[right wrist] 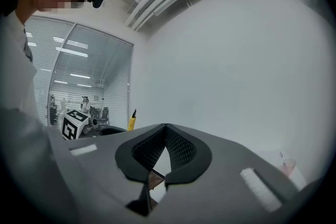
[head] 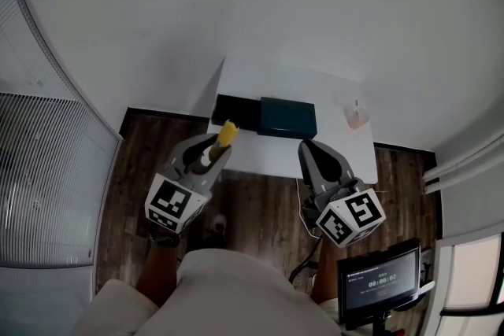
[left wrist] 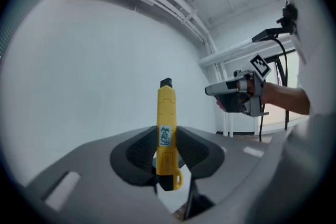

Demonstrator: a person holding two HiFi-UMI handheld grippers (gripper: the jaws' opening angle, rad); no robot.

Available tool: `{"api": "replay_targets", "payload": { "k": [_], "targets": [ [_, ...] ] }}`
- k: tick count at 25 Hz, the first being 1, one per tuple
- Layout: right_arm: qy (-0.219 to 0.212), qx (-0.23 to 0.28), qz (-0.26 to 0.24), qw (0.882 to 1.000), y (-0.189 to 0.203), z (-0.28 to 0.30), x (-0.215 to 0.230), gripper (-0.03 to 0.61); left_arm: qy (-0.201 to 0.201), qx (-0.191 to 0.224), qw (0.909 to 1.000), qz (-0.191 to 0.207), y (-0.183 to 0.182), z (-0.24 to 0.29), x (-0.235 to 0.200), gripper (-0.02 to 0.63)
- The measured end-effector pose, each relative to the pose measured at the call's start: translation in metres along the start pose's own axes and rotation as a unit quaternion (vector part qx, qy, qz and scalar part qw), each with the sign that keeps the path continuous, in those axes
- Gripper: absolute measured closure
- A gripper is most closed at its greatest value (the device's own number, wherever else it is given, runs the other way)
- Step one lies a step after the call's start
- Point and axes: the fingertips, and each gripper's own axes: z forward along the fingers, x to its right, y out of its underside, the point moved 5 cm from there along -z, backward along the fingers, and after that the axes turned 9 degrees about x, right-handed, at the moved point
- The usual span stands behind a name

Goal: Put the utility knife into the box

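A yellow utility knife [left wrist: 166, 128] with a black tip stands upright between the pads of my left gripper [left wrist: 167, 139], which is shut on it. In the head view the left gripper [head: 214, 147] holds the knife [head: 227, 134] just over the near edge of a white table [head: 268, 153]. At the back of the table lie a dark teal box [head: 288, 117] and, left of it, a black flat part [head: 236, 112]. My right gripper [head: 313, 153] hovers at the table's near right, its fingertips closed together [right wrist: 166, 129] with nothing between them.
A small pink object [head: 357, 117] stands on the table's far right corner. A dark wooden floor [head: 260, 208] surrounds the table, with a white wall behind it. A monitor [head: 379, 278] stands at the lower right. Glass partitions with blinds [head: 47, 169] run along the left.
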Motion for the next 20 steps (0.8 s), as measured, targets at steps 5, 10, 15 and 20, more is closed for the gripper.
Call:
{"api": "replay_targets", "payload": {
  "k": [5, 10, 15, 20],
  "targets": [
    [0.011, 0.009, -0.004, 1.0, -0.002, -0.003, 0.002, 0.577, 0.004, -0.005, 1.0, -0.005, 0.003, 0.004, -0.003, 0.5],
    [0.029, 0.011, -0.012, 0.999, -0.004, -0.005, 0.007, 0.577, 0.015, 0.001, 0.9999, -0.002, -0.003, 0.012, -0.004, 0.5],
    [0.039, 0.017, -0.003, 0.999, -0.006, -0.006, 0.012, 0.577, 0.019, 0.003, 0.9998, 0.001, -0.006, 0.014, -0.004, 0.5],
    [0.039, 0.01, 0.008, 0.999, -0.001, -0.005, 0.011, 0.577, 0.017, -0.01, 0.9998, -0.005, -0.001, 0.01, -0.005, 0.5]
  ]
}}
